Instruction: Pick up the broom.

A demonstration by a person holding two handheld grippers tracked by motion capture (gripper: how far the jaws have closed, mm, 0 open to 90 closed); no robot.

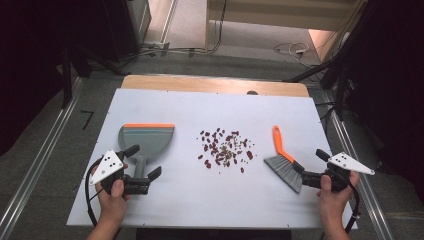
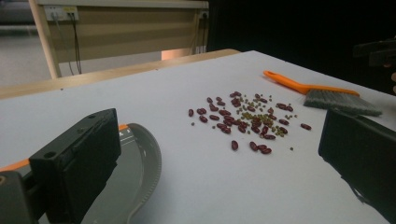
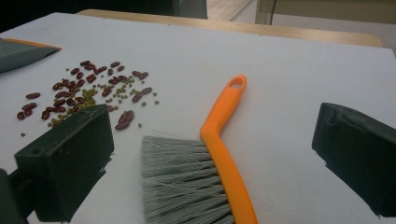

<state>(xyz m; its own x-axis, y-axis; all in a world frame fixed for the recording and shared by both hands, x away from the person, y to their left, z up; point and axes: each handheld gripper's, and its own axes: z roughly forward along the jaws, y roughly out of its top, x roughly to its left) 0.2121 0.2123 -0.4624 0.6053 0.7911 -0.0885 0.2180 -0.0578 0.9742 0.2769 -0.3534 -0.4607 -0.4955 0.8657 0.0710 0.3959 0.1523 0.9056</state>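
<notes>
Right gripper view: brush [image 3: 224,154] between wide-apart jaws, orange handle running toward 12 o'clock, beans [image 3: 88,91] at 10 o'clock; left gripper [image 1: 142,170] jaws also apart, astride dustpan [image 1: 146,140] handle.

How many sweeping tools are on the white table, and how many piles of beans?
Dustpan: 1
Brush: 1
Bean pile: 1
Total: 3

Matt plastic dustpan [image 1: 146,139], bristly plastic-handled brush [image 1: 284,165], smooth white tabletop [image 1: 200,200].
</notes>
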